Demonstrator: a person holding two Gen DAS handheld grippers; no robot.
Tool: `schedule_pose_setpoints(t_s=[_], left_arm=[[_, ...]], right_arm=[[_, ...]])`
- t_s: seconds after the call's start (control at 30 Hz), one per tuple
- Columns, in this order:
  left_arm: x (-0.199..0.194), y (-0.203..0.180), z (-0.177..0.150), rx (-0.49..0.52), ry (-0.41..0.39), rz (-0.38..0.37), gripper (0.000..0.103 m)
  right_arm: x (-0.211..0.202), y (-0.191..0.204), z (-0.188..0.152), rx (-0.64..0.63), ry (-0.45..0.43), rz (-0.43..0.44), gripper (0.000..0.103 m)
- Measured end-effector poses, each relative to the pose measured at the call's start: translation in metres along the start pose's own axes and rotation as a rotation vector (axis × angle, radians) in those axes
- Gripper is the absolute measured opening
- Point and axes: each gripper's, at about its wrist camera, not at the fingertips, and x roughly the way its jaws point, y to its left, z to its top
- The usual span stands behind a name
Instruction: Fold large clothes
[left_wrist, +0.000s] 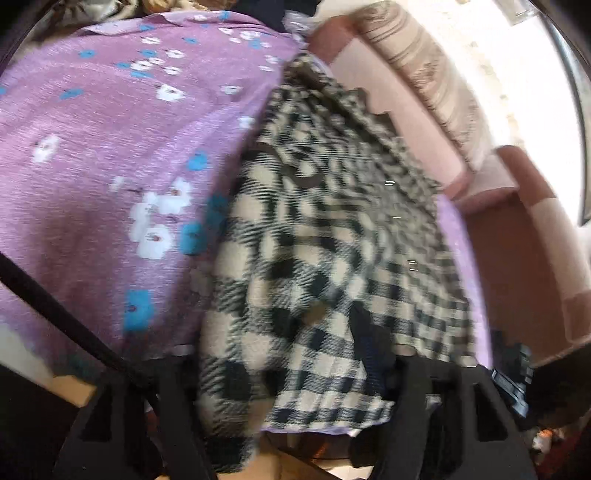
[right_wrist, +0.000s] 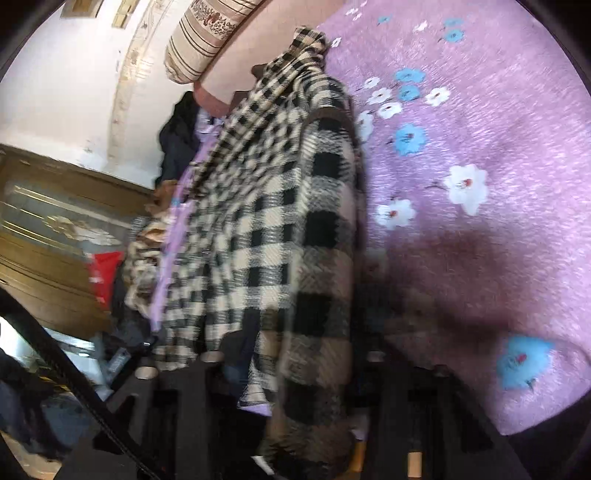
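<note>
A black-and-cream checked garment (left_wrist: 314, 229) lies in a long, bunched strip on a purple flowered bedspread (left_wrist: 92, 166). Its near end is gathered between the black fingers of my left gripper (left_wrist: 291, 354), which is shut on the cloth. In the right wrist view the same checked garment (right_wrist: 266, 206) runs away from the camera over the bedspread (right_wrist: 480, 147). My right gripper (right_wrist: 291, 354) is shut on a thick fold of its near edge, and the fabric drapes over the fingers and hides the pads.
A striped bolster (left_wrist: 417, 74) (right_wrist: 207, 40) lies on a pink upholstered frame (left_wrist: 517, 258) at the bed's far side. Dark clothes (right_wrist: 177, 133) and a red item (right_wrist: 105, 273) are piled beside a wooden cabinet (right_wrist: 44, 229). A black strap (left_wrist: 55, 306) crosses the lower left.
</note>
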Motion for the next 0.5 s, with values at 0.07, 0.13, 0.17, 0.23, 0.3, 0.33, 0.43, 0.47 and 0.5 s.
schedule_pose_setpoints(t_s=[0.07, 0.13, 0.17, 0.23, 0.3, 0.33, 0.43, 0.47, 0.5], left_arm=[[-0.001, 0.003, 0.004, -0.022, 0.014, 0.007, 0.008], [-0.013, 0.007, 0.005, -0.056, -0.015, -0.015, 0.008], [-0.019, 0.006, 0.003, -0.056, -0.025, -0.024, 0.008], [-0.031, 0.004, -0.002, -0.045, -0.036, -0.032, 0.008], [-0.045, -0.001, -0.014, -0.02, -0.041, -0.026, 0.008], [-0.05, -0.003, -0.022, -0.011, -0.039, -0.022, 0.008], [-0.059, 0.002, -0.046, -0.01, -0.012, -0.026, 0.008], [-0.059, 0.005, -0.052, -0.013, -0.002, -0.026, 0.008], [-0.059, 0.008, -0.059, -0.017, 0.008, -0.023, 0.008]], right_arm=[[0.0, -0.002, 0.004, 0.005, 0.008, -0.034, 0.008], [-0.008, -0.005, 0.008, 0.027, -0.006, -0.024, 0.007], [-0.017, -0.008, 0.009, 0.033, -0.018, -0.01, 0.006], [-0.038, -0.013, 0.007, 0.033, -0.031, 0.023, 0.006], [-0.056, -0.013, 0.0, 0.014, -0.025, 0.041, 0.005], [-0.064, -0.013, -0.006, 0.002, -0.019, 0.043, 0.005], [-0.081, -0.019, -0.025, -0.001, 0.009, 0.052, 0.005], [-0.083, -0.022, -0.032, 0.001, 0.028, 0.057, 0.005], [-0.082, -0.027, -0.039, -0.001, 0.052, 0.053, 0.005]])
